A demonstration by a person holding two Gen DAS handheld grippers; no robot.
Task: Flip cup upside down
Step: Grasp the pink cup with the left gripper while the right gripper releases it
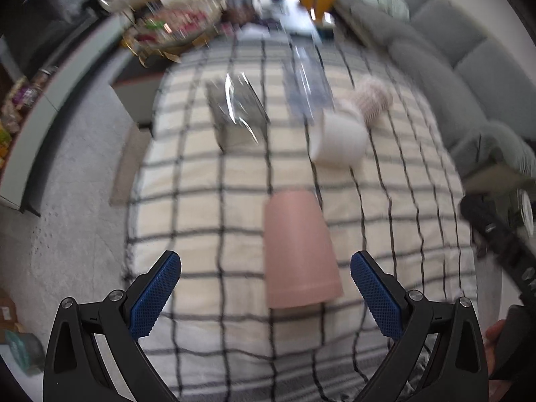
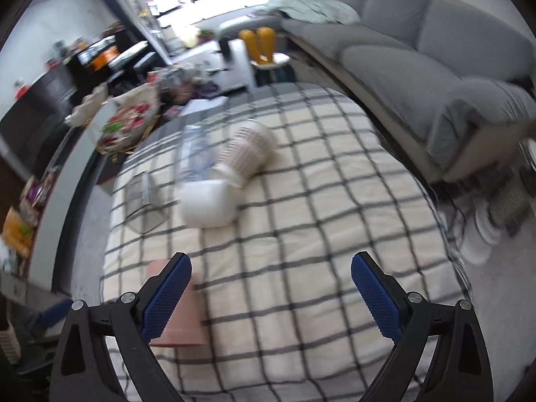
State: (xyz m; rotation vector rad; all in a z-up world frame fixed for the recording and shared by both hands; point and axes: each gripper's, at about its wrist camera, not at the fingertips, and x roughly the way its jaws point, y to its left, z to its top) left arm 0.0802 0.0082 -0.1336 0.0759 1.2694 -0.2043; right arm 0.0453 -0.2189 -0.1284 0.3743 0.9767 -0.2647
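A pink cup stands upside down, wide rim down, on the checked cloth. My left gripper is open, its blue pads either side of the cup's lower part and apart from it. In the right wrist view the pink cup shows at lower left, partly hidden behind my left fingertip. My right gripper is open and empty over bare cloth. Further back stand an upside-down white cup, a patterned cup and clear glasses.
A grey sofa runs along the right. Cluttered shelves and a snack tray stand at the left. Plates and a ribbed object lie on the floor at right. The right gripper's black body shows at the left view's right edge.
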